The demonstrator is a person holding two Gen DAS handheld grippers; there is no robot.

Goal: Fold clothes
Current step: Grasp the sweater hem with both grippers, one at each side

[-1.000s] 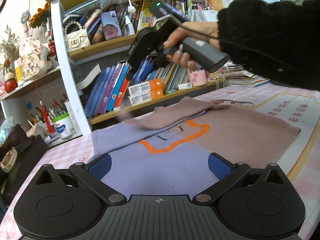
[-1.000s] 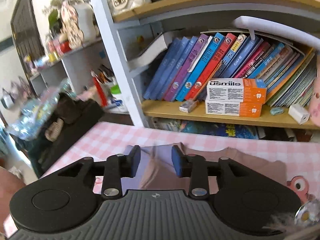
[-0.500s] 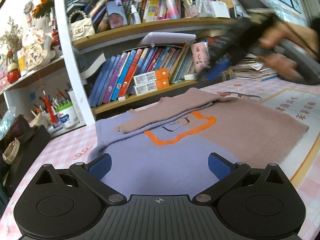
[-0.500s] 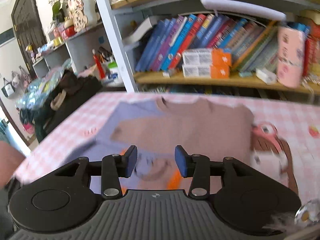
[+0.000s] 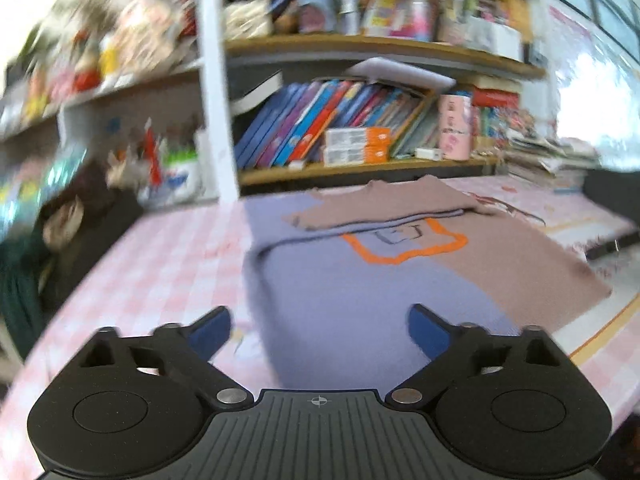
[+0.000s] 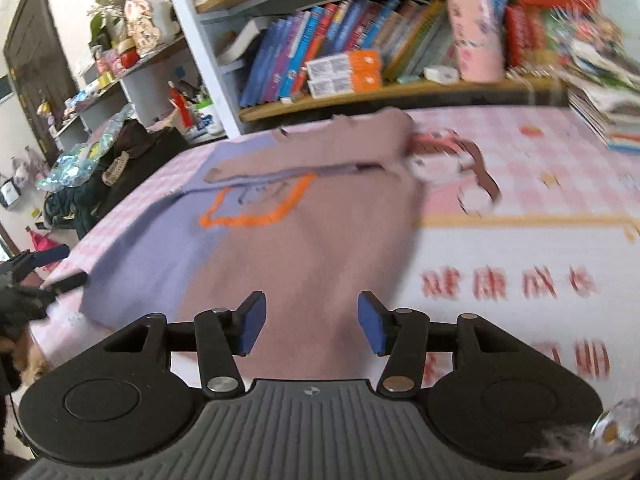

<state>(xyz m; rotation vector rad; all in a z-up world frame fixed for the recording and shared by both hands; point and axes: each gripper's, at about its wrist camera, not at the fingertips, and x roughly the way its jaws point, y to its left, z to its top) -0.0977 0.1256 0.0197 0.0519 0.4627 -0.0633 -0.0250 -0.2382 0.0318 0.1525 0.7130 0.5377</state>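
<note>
Sweater lies flat on worktop: soft, limp, light; take near hem corners. Left hand-held gripper and right hand-held gripper both gape, empty.

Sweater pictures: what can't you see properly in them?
- Left wrist view: sweater's near hem, hidden behind the left hand-held gripper.
- Right wrist view: red tablecloth writing, motion-blurred, unreadable.
- Left wrist view: shelf clutter, blurred.
- Right wrist view: book titles, too small.

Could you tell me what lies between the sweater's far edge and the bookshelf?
In the right wrist view, only bare pink checked tablecloth separates the sweater from the bookshelf.
</note>
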